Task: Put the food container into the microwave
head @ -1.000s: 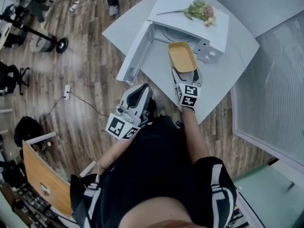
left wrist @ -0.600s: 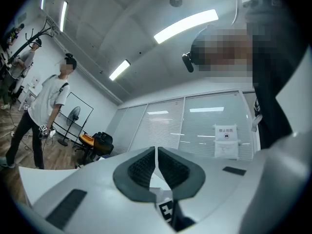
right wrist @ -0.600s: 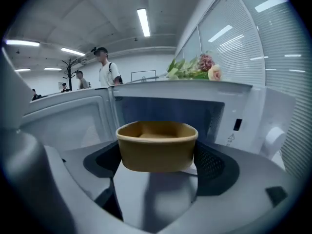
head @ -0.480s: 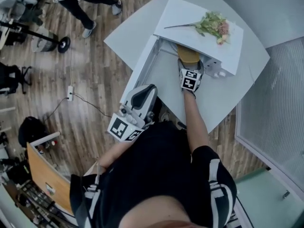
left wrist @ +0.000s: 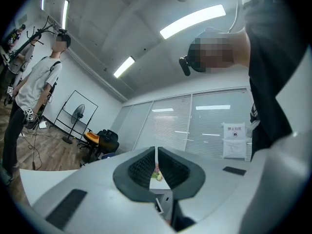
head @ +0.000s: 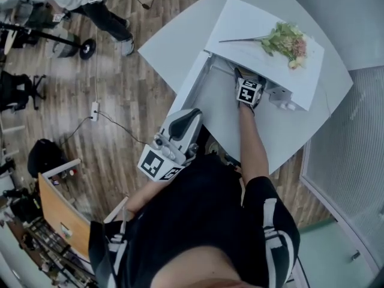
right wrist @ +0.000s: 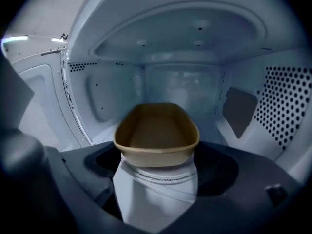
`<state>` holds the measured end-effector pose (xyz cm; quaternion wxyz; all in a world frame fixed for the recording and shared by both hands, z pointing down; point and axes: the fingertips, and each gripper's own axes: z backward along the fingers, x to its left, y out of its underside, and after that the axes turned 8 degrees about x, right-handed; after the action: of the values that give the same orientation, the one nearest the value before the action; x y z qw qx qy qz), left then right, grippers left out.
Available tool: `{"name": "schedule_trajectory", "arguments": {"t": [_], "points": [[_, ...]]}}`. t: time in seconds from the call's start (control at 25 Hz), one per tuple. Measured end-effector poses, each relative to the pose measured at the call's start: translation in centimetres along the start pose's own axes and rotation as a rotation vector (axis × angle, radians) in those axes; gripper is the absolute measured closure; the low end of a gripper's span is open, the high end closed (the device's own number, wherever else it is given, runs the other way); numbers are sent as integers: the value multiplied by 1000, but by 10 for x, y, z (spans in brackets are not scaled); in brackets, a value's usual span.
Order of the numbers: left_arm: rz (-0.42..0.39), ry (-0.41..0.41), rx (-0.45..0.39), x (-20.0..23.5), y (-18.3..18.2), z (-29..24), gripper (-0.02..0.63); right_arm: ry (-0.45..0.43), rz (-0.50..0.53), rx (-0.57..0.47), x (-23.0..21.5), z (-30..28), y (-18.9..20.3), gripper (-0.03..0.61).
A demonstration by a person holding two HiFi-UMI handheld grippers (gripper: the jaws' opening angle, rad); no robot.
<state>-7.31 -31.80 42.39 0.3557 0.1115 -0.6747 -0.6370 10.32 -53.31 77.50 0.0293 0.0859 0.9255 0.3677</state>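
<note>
A wooden floor (head: 114, 107) surrounds a white table (head: 177, 38), and on the table sits a white microwave (head: 255, 26) with its door (head: 189, 92) swung wide open on the left side. A second person (head: 90, 2) stands on the floor well apart from the table, and shows in the left gripper view too (left wrist: 29, 96). A bunch of flowers (head: 288, 39) lies on top of the microwave. The right gripper (head: 248, 89) reaches from the person's outstretched arm into the microwave's mouth, its marker cube just outside the opening. The left gripper (head: 171, 141) hangs close to the person's body, off the near edge of the table and apart from the door. In its own view, the left gripper (left wrist: 156, 155) has its jaws drawn together with only a thin slit between them and nothing held there. In the right gripper view, the right gripper (right wrist: 157, 172) is clamped on the near end of the food container (right wrist: 156, 128), a tan, empty, oblong tub. The tub sits level, inside the white microwave (right wrist: 185, 43) cavity.
</note>
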Motion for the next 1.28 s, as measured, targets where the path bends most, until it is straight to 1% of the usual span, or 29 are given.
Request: {"name": "schedule_trajectory", "arguments": {"t": [0.2, 0.32, 0.48, 0.6, 0.68, 0.76, 0.8, 0.84, 0.88, 0.92, 1.08, 1.28], "points": [[2, -11, 15, 6, 4, 2, 578, -6, -7, 28, -3, -16, 5, 95], [3, -12, 15, 6, 6, 4, 578, -28, -23, 48, -3, -20, 10, 95], [0, 5, 2, 0, 1, 6, 578, -39, -32, 23, -2, -9, 11, 95], [-2, 24, -10, -14, -3, 11, 578, -39, -25, -6, 0, 20, 18, 95], [-7, 37, -21, -28, -5, 16, 578, -51, -30, -15, 4, 54, 25, 95], [-11, 49, -32, -45, -5, 23, 578, -72, -31, -46, 9, 98, 32, 98], [-12, 53, -37, -55, -4, 27, 578, -80, -28, -69, 10, 123, 36, 113], [-13, 55, -39, -66, -3, 31, 578, -84, -25, -95, 10, 149, 39, 155], [-16, 56, -39, -77, 0, 36, 578, -87, -23, -123, 10, 175, 42, 219], [-19, 57, -39, -88, 2, 41, 578, -93, -23, -150, 10, 201, 46, 261], [-28, 56, -29, -128, 13, 58, 578, -134, -36, -231, 7, 292, 58, 330], [-46, 75, -19, -161, 14, 80, 578, -168, -68, -304, 7, 386, 72, 414]]}}
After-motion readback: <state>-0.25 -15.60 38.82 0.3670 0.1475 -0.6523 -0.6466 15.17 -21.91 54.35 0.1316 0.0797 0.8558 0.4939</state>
